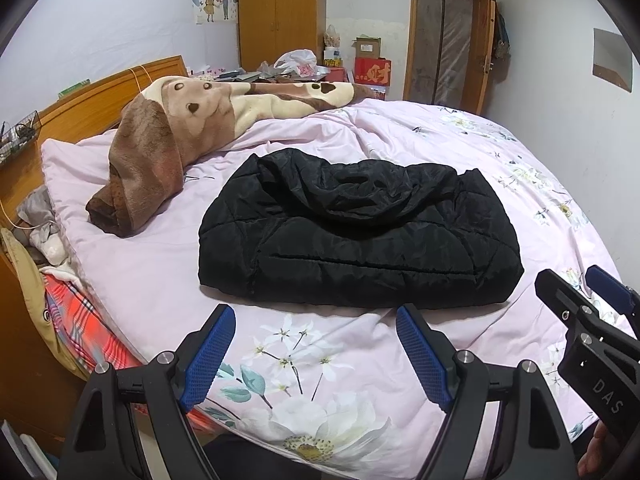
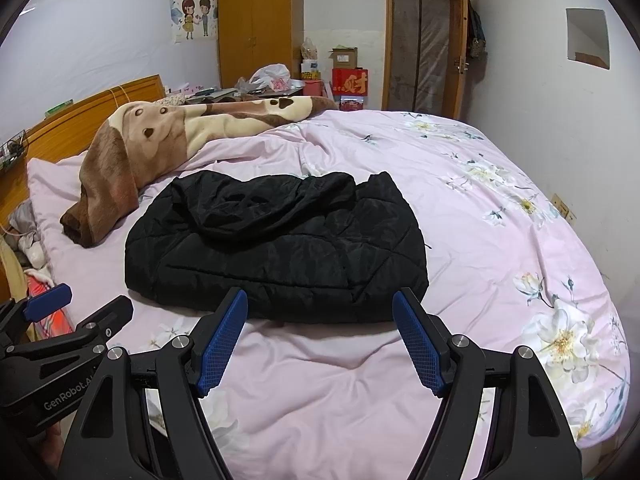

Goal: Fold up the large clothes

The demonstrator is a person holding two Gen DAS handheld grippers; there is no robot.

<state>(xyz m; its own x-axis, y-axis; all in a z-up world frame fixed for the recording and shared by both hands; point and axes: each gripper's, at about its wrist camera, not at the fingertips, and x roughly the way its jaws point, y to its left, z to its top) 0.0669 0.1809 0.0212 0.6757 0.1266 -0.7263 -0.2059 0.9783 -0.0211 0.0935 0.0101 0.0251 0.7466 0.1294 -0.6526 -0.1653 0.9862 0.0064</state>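
Observation:
A black quilted jacket [image 1: 356, 232] lies folded into a compact bundle in the middle of the bed, its hood bunched on top; it also shows in the right wrist view [image 2: 280, 248]. My left gripper [image 1: 316, 316] is open and empty, held just short of the jacket's near edge. My right gripper [image 2: 320, 300] is open and empty, also at the jacket's near edge. The right gripper shows at the right of the left wrist view [image 1: 580, 280]; the left gripper shows at the lower left of the right wrist view [image 2: 84, 300].
The bed has a pink floral duvet [image 1: 320, 380]. A brown and cream fleece blanket [image 1: 168, 140] lies crumpled at the far left by the wooden headboard [image 1: 100, 96]. A wardrobe [image 2: 260, 20], boxes [image 2: 350, 76] and a door [image 2: 424, 44] stand beyond the bed.

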